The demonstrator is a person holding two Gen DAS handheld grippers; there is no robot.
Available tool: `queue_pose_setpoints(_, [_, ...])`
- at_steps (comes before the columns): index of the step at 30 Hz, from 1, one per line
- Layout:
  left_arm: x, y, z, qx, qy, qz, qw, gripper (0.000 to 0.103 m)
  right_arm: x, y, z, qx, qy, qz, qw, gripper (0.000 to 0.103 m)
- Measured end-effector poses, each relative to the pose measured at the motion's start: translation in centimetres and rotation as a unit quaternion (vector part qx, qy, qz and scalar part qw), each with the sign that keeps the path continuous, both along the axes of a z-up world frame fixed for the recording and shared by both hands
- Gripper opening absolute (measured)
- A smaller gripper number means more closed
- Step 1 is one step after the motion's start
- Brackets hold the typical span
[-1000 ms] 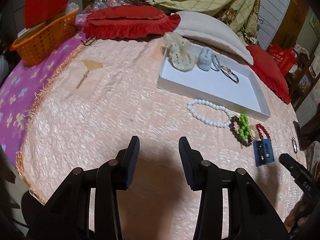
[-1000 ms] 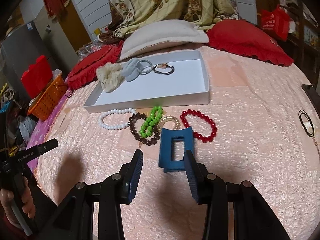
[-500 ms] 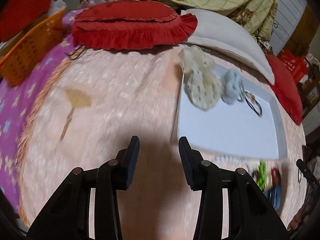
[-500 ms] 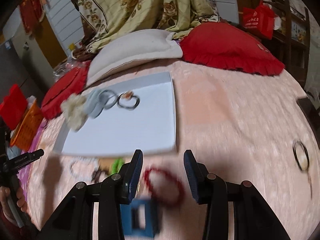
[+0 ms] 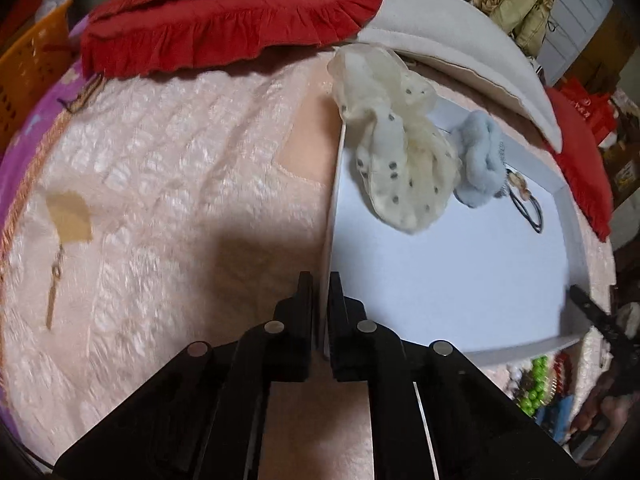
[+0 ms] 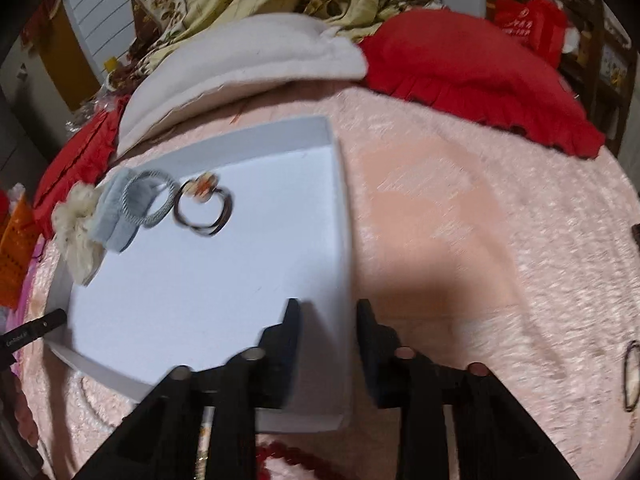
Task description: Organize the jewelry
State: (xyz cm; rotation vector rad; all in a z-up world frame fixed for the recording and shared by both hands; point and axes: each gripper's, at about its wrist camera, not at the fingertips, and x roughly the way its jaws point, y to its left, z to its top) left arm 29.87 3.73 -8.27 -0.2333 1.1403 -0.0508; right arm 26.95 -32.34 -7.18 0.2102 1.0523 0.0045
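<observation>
1. Left wrist view: our left gripper (image 5: pixel 321 312) pinches the left wall of the white tray (image 5: pixel 440 280), which lies on the pink bedspread (image 5: pixel 180 184). We judge the step to be gripping the tray to shift it. Scrunchies (image 5: pixel 400 160) lie at its far end.
2. Right wrist view: our right gripper (image 6: pixel 326 344) is spread, straddling the tray's (image 6: pixel 200 300) right wall; next it must close. Hair ties (image 6: pixel 204 212) lie inside; red beads (image 6: pixel 280 456) wait outside.

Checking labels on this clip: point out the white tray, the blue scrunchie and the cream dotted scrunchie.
white tray (image 6: pixel 338 216), right wrist view, right wall.
blue scrunchie (image 5: pixel 478 164), left wrist view, fluffy middle.
cream dotted scrunchie (image 5: pixel 400 160), left wrist view, centre fabric.
</observation>
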Motion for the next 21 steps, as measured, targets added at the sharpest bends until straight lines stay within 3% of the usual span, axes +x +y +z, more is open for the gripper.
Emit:
queue_pose_setpoints(6, [-2.0, -0.2, 1.0, 0.037, -0.017, -0.004, 0.9992, 0.005, -0.9, 1.0, -0.2, -0.009, -0.002, 0.016, 1.0, 0.025])
queue_pose_setpoints(10, [-3.1, 1.0, 3.4, 0.011, -0.037, 0.011, 0.9992, 0.006, -1.8, -0.2, 1.7, -0.003, -0.022, 0.003, 1.0, 0.028])
queue_pose_setpoints(11, [-3.9, 1.3, 4.4, 0.006, -0.046, 0.014, 0.9988, 0.008, -2.4, -0.6, 2.6, -0.002, -0.033, 0.0, 0.999, 0.036])
queue_pose_setpoints(13, [-5.8, 1.4, 6.0, 0.009, -0.065, 0.01, 0.9978, 0.014, -4.2, -1.1, 4.3, -0.004, -0.057, 0.0, 0.998, 0.046])
queue_pose_setpoints(15, [-7.7, 0.4, 7.0, 0.026, -0.081, -0.003, 0.9964, 0.031, -6.6, -1.2, 5.5, 0.001, -0.077, 0.004, 0.997, 0.05])
queue_pose_setpoints(16, [-8.7, -0.1, 7.2, 0.031, -0.085, -0.014, 0.9958, 0.034, -7.5, -1.2, 5.7, 0.009, -0.079, 0.008, 0.997, 0.051])
queue_pose_setpoints(21, [-11.3, -4.6, 4.6, 0.054, -0.062, -0.082, 0.9932, 0.036, -12.1, -0.2, 4.1, 0.051, -0.058, 0.034, 0.996, 0.051])
